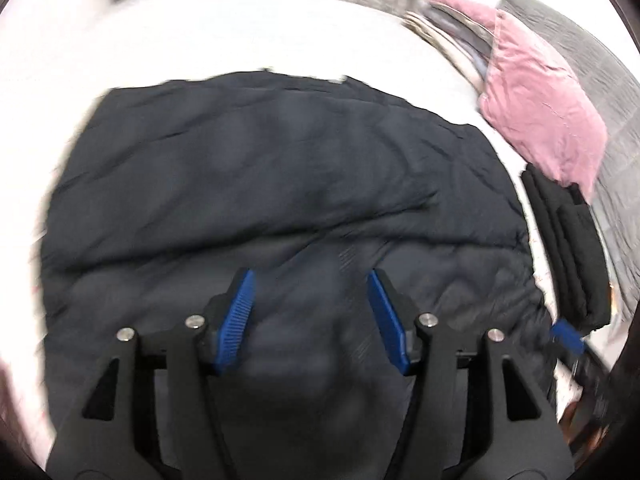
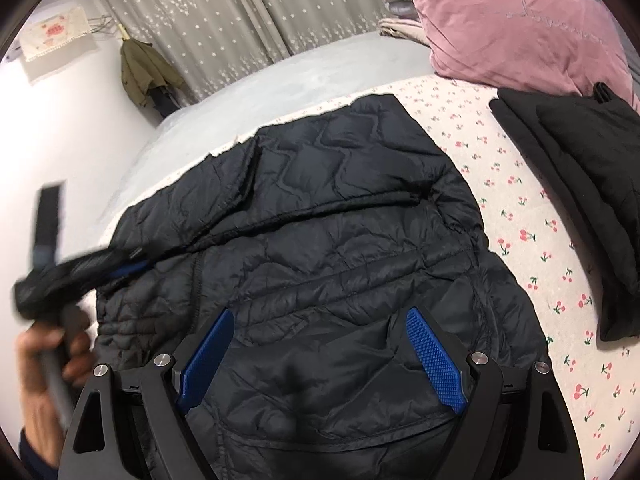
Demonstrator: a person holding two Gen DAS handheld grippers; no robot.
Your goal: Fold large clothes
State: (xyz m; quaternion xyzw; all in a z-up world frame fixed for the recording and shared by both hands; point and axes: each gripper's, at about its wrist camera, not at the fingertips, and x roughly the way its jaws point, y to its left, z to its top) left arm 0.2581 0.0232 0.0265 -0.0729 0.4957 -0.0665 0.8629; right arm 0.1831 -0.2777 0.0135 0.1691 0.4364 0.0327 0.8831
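- Dark navy quilted puffer jacket [image 2: 320, 240]: thin synthetic shell, faint sheen, crinkled.
- Pink velvety cushion [image 2: 512, 24]: soft nap.
- Folded black garment [image 2: 580, 184]: matt cloth.
- Cherry-printed white bedsheet [image 2: 520, 240]: smooth cotton-like cloth.
- Blue ribbed gripper pads [image 2: 436, 360]: textured, rubbery.

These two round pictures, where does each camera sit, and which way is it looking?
Left wrist view: sits on the left tool, looking down along its open blue fingers at the dark quilted jacket.
Right wrist view: sits on the right tool, looking down at the jacket; the person's left hand shows.
Shared: jacket, pink pillow, folded black garment.
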